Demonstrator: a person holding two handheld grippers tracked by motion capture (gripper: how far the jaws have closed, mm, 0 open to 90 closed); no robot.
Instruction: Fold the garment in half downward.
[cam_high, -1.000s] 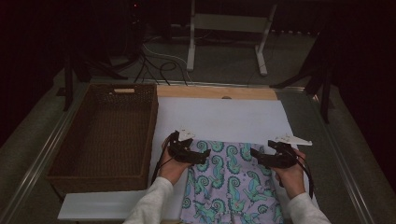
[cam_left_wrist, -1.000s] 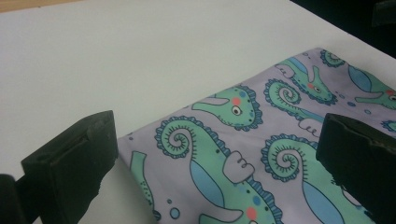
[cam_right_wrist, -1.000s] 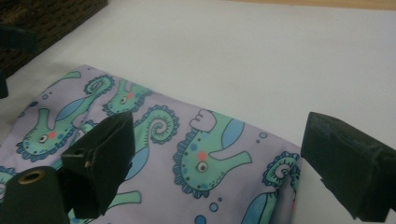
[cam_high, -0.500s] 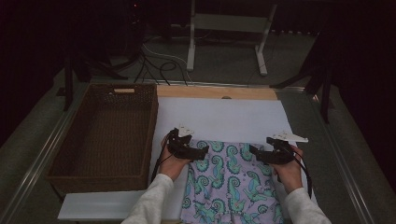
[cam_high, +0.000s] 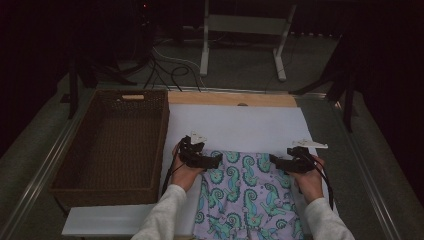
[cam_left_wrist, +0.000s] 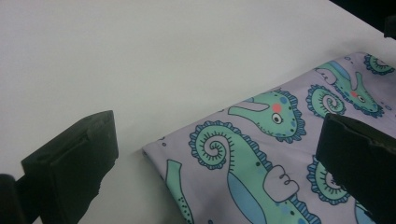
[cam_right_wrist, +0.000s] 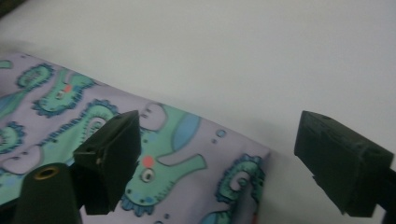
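Two black two-jaw grippers hover at the far corners of one lilac cloth printed with green seahorses (cam_high: 245, 195), which lies flat on the white tabletop (cam_high: 240, 125). The left gripper (cam_high: 212, 161) and right gripper (cam_high: 276, 161) both stand wide, each straddling a corner, likely to pinch it; the right's jaws have just been narrowing slightly. One brown wicker basket (cam_high: 107, 145) sits left, probably the cloth's destination.
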